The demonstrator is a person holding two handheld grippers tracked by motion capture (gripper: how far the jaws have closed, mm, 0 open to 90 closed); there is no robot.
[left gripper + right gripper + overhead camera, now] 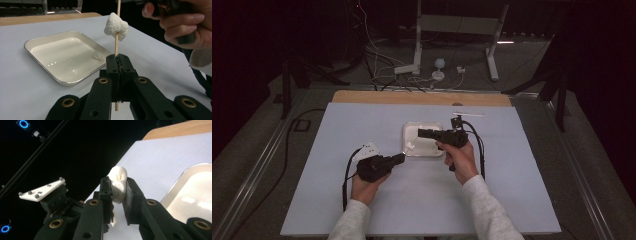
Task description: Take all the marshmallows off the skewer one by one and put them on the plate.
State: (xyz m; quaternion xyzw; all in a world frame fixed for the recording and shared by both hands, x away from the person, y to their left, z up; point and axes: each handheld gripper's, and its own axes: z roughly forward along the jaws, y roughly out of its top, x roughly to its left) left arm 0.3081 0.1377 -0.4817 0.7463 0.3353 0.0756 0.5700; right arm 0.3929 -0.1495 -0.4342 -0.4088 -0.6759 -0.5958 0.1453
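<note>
Left gripper (117, 62): clamped tight on a wooden skewer (116, 46), kept upright, probably so the stick stayed steady for threading.
Marshmallow on skewer (116, 26): already speared partway up, above the jaws, just beside the tray.
Right gripper (119, 191): squeezed around a second marshmallow (118, 186), lifted over the table (362, 125), likely next in line for the stick.
Tray (40, 41): sat mid-table, close to both hands for easy reach, one small white piece (98, 56) left inside near its corner.
</note>
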